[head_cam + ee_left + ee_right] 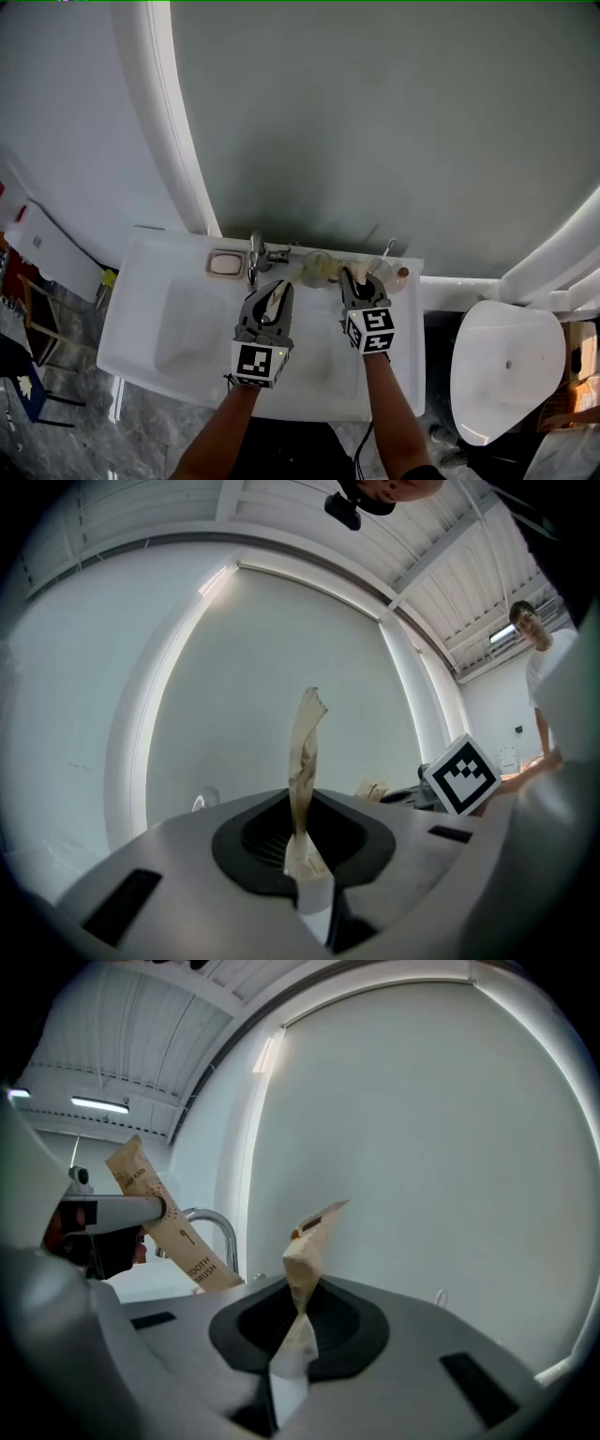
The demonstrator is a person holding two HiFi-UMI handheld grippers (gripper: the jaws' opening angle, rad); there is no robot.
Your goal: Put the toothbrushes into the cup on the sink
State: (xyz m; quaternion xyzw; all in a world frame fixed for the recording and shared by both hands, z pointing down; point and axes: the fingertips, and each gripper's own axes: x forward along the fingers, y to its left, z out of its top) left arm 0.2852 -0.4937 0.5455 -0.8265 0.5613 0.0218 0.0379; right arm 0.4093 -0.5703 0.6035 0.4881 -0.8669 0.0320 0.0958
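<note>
Two paper-wrapped toothbrushes are held over the white sink (159, 281). My left gripper (278, 289) is shut on one wrapped toothbrush (305, 761), which stands up between its jaws. My right gripper (354, 278) is shut on the other wrapped toothbrush (305, 1251). A clear cup (319, 269) stands on the sink's back ledge, just beyond and between the two grippers. The left gripper's packet (169, 1227) leans at the left of the right gripper view. The right gripper's marker cube (461, 775) shows at the right of the left gripper view.
A chrome faucet (255, 255) and a soap dish (225, 264) stand left of the cup. A second round holder (380, 272) sits to its right. A white toilet (506, 366) is right of the sink. A grey wall rises behind. A person (536, 658) stands at the far right.
</note>
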